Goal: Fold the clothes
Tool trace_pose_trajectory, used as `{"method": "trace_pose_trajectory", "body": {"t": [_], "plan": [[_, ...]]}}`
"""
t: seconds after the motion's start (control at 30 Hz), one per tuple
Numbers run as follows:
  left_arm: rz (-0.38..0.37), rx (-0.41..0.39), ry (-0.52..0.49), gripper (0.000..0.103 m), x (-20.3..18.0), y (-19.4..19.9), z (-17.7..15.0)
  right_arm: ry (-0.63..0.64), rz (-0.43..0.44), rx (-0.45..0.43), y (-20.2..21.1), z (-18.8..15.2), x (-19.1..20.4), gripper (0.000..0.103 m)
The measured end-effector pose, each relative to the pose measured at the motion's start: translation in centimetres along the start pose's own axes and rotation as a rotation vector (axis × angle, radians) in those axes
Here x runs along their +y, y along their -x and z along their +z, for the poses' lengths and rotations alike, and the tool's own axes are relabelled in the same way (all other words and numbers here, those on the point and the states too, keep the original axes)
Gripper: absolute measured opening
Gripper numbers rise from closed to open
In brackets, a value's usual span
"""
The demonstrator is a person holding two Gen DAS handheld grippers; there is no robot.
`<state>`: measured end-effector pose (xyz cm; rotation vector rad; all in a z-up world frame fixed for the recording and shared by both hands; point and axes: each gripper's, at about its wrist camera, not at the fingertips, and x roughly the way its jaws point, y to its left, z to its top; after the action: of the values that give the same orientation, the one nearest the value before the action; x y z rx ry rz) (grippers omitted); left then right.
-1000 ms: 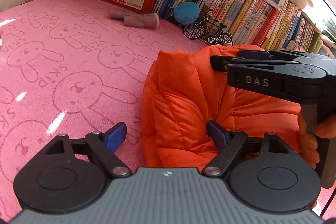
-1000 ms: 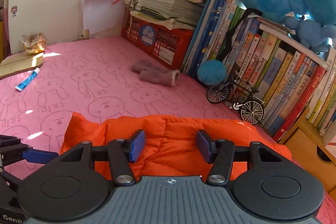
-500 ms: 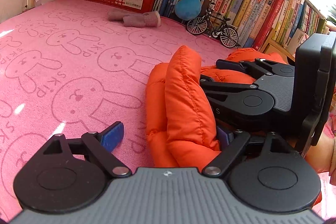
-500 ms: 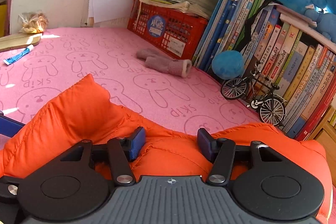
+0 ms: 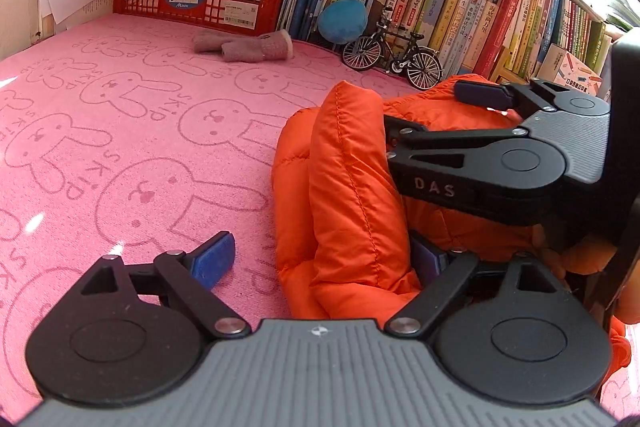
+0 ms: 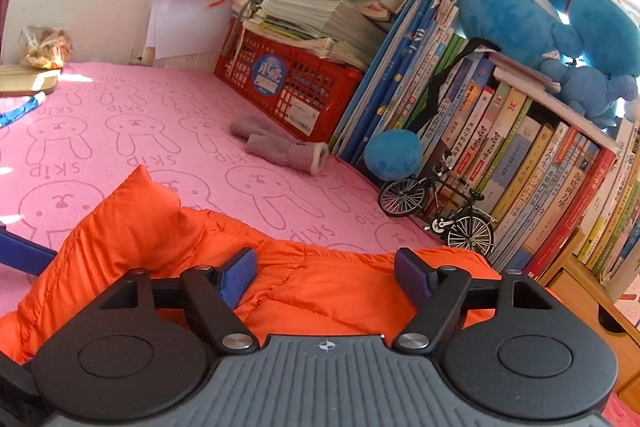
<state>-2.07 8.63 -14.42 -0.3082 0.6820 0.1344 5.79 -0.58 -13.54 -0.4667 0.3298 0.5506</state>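
1. Two grippers work on a pink rabbit-print mat (image 5: 120, 115); the left gripper (image 5: 320, 263) has its jaws spread wide, one blue pad (image 5: 212, 259) lying on the mat and the other hidden behind a puffed fold.
2. An orange padded jacket (image 5: 352, 195) lies bunched on the mat, between both tools.
3. Right gripper (image 6: 326, 275) hovers low over the jacket, jaws released, gripping nothing.
4. Grey gloves (image 6: 280, 145), a red crate (image 6: 296, 87), a model bicycle (image 6: 440, 211) and books (image 6: 520, 155) line the far edge.
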Motion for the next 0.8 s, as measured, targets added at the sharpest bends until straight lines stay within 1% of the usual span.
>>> {"method": "trace_pose_trajectory", "body": {"t": [0.1,0.13,0.17,0.2,0.27,0.37,0.47,0.5,0.57,0.63,0.67,0.73,0.8], "plan": [[-0.006,-0.005,0.001,0.091,0.2,0.2,-0.2,-0.115,-0.069,0.009,1.3,-0.1,-3.0,0.088],[-0.006,-0.008,-0.006,0.092,0.2,0.3,-0.3,-0.109,-0.107,0.027,1.4,-0.7,-3.7,0.088],[-0.001,-0.009,-0.019,0.096,0.2,0.4,-0.4,-0.097,-0.147,0.046,1.3,-1.5,-4.5,0.09],[0.006,-0.01,-0.033,0.099,0.1,0.4,-0.6,-0.085,-0.186,0.066,1.3,-2.2,-5.2,0.096],[-0.001,-0.01,-0.051,0.101,0.1,0.5,-0.7,-0.06,-0.266,0.105,1.2,-3.7,-6.7,0.102],[-0.004,-0.012,-0.065,0.101,0.1,0.4,-0.7,0.002,-0.313,0.112,1.0,-4.9,-7.4,0.102],[-0.01,0.004,-0.051,0.101,0.5,0.5,0.1,0.066,-0.349,0.089,0.9,-4.5,-6.9,0.102],[-0.001,0.004,-0.039,0.097,0.6,1.0,0.8,0.083,-0.346,0.065,1.3,-4.1,-6.6,0.102],[0.026,-0.049,-0.018,0.09,0.7,2.5,2.5,0.116,-0.335,0.011,2.1,-3.1,-6.1,0.099],[0.046,-0.135,-0.03,0.089,0.0,3.3,4.5,0.148,-0.323,-0.043,2.8,-2.2,-5.6,0.099],[0.055,-0.178,-0.038,0.089,-0.4,3.7,5.4,0.136,-0.314,-0.058,3.0,-1.8,-5.5,0.099],[0.068,-0.228,-0.079,0.089,-1.7,2.9,7.0,0.114,-0.314,-0.074,2.6,-0.9,-5.4,0.1],[0.112,-0.244,-0.158,0.089,-3.4,0.7,7.7,0.13,-0.319,-0.084,2.0,-0.5,-5.1,0.1]]}}
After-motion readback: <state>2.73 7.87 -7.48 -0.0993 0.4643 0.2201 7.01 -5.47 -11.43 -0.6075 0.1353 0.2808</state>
